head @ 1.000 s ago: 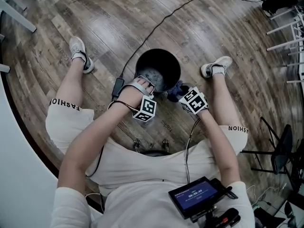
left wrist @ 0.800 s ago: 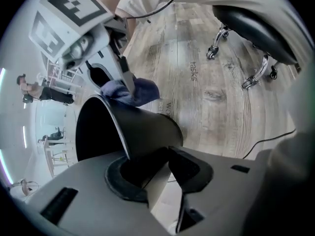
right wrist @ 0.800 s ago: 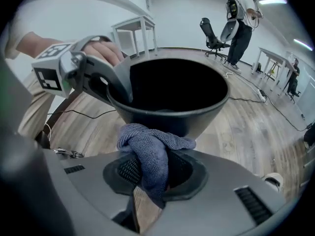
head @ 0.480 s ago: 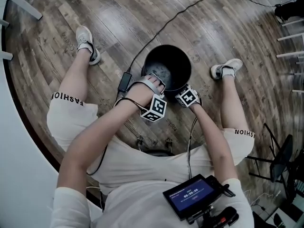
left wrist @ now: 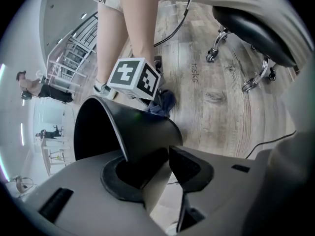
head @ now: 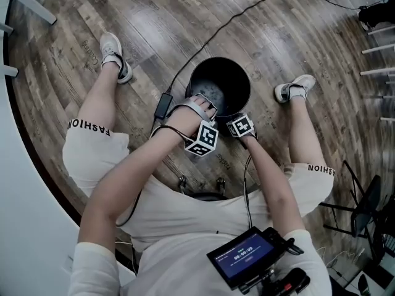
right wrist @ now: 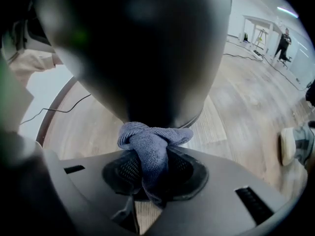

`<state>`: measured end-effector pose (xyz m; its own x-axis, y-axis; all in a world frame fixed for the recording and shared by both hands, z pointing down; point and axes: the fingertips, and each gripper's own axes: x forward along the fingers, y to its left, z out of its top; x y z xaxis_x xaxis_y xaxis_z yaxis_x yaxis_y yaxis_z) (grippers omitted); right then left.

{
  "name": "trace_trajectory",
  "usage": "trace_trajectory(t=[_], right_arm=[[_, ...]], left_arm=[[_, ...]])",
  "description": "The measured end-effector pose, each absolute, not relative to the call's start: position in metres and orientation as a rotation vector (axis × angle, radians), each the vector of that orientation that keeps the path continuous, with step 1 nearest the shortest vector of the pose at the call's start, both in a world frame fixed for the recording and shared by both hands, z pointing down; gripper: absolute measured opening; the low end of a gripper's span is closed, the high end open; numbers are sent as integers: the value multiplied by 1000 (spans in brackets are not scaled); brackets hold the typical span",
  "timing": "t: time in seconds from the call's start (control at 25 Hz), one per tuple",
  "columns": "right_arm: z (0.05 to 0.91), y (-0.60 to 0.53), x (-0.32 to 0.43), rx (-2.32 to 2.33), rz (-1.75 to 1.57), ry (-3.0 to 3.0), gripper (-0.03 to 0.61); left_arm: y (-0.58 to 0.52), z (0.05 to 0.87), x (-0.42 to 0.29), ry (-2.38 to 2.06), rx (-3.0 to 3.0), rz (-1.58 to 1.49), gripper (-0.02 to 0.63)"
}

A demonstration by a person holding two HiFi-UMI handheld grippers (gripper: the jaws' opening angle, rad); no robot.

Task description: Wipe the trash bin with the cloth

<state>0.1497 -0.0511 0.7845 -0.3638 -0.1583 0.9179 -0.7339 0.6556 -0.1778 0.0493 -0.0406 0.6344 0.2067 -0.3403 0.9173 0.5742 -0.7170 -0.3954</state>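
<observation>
The wooden floor [head: 142, 36] spreads under everything; one person sits above it, legs apart, with two white shoes, one [head: 114, 54] out beyond the left tool and one [head: 293, 88] out beyond the right tool. One black stool [left wrist: 256, 23] stands behind both tools, and two of its castors [head: 216, 184] show in the head view. One dark cable [head: 216, 23] runs away across the floor past the far side of the left tool. One small screen [head: 244, 256] sits close to the person's body, well behind the right tool.

One black trash bin [head: 234, 79] stands upright on the floor between the feet, directly in front of both tools. There are two tools, each with one marker cube. The left tool [head: 207, 103] points steeply down over the near rim; its jaws stand narrowly apart astride the bin wall [left wrist: 142, 132], one inside and one outside. They have just been opening a little, yet both pads look to be against the wall.

The right tool [head: 241, 128] sits just beside the left tool, low against the bin's outer wall [right wrist: 147, 48]; its jaws are closed on one blue-grey cloth [right wrist: 150, 144], whose bunched end pokes ahead of the tips and touches the bin's side. From the left gripper view that cloth [left wrist: 162, 102] shows below the right tool's cube [left wrist: 135, 77].
</observation>
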Motion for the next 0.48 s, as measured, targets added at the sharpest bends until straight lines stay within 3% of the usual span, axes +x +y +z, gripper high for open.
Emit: trace_trajectory(t=[0.16,0.48], right_arm=[[732,-41,155,684,740,-1898,103],[575,-31,137,684,606,-2065,103]], left_arm=[[-50,634,36,-187,-1782,-1613,215],[-51,644,28,-196,-1598,-1643,167]])
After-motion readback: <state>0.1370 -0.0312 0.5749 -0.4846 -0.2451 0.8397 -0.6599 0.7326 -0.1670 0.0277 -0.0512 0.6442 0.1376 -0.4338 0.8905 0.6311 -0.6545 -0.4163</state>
